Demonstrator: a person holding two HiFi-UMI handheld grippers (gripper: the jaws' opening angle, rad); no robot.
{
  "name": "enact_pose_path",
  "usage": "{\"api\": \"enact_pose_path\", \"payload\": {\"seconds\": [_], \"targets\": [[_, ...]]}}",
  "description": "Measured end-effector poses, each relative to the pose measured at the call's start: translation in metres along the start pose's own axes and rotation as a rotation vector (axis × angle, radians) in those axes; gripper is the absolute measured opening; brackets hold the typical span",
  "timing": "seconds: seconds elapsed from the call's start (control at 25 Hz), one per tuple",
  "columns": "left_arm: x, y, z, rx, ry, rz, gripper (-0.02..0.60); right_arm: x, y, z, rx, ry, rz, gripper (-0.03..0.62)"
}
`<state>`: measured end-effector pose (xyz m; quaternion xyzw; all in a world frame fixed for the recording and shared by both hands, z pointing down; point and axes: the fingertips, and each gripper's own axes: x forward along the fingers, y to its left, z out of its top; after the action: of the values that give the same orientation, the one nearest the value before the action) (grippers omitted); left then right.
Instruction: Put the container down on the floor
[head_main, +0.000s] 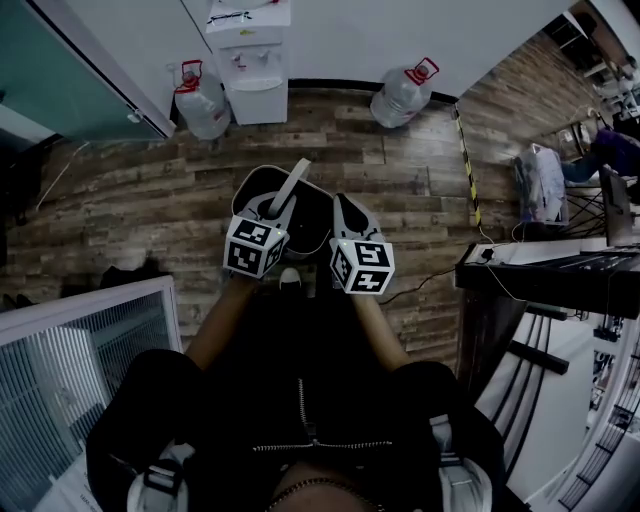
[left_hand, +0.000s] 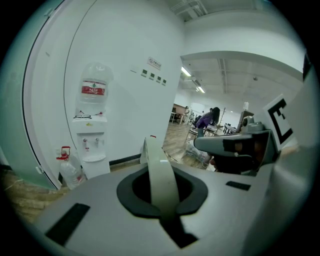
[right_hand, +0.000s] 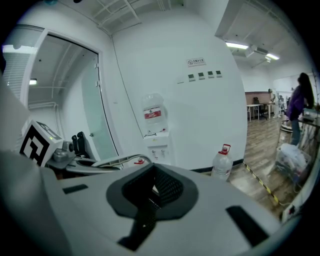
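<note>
In the head view a dark round container (head_main: 310, 232) hangs above the wooden floor (head_main: 130, 200), in front of the person's body. A white strap handle (head_main: 291, 187) rises from its top. My left gripper (head_main: 274, 212) is shut on that strap; in the left gripper view the white strap (left_hand: 161, 172) runs up between the closed jaws. My right gripper (head_main: 346, 218) sits at the container's right edge, jaws shut there; in the right gripper view only dark mesh shows in the closed jaws of the right gripper (right_hand: 152, 192), with the container's pale rim (right_hand: 112, 161) to the left.
A white water dispenser (head_main: 252, 62) stands at the far wall between two water bottles (head_main: 203, 100) (head_main: 405, 93). A black desk (head_main: 545, 272) is on the right, a white framed panel (head_main: 80, 345) at lower left. Striped tape (head_main: 466, 165) crosses the floor.
</note>
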<state>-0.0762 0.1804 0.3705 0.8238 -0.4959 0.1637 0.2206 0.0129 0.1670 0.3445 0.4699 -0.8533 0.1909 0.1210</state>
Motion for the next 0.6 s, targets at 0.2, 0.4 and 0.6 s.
{"api": "enact_pose_path", "payload": {"seconds": [0.2, 0.4, 0.6], "targets": [[0.029, 0.009, 0.012, 0.005, 0.022, 0.014, 0.014, 0.029, -0.023, 0.013, 0.01, 0.004, 0.023, 0.011], [0.068, 0.02, 0.027, -0.003, 0.044, 0.033, 0.014, 0.066, -0.05, 0.029, 0.015, 0.021, 0.058, 0.011], [0.109, 0.029, 0.052, -0.014, 0.058, 0.054, 0.013, 0.102, -0.087, 0.058, 0.029, 0.007, 0.081, 0.011]]}}
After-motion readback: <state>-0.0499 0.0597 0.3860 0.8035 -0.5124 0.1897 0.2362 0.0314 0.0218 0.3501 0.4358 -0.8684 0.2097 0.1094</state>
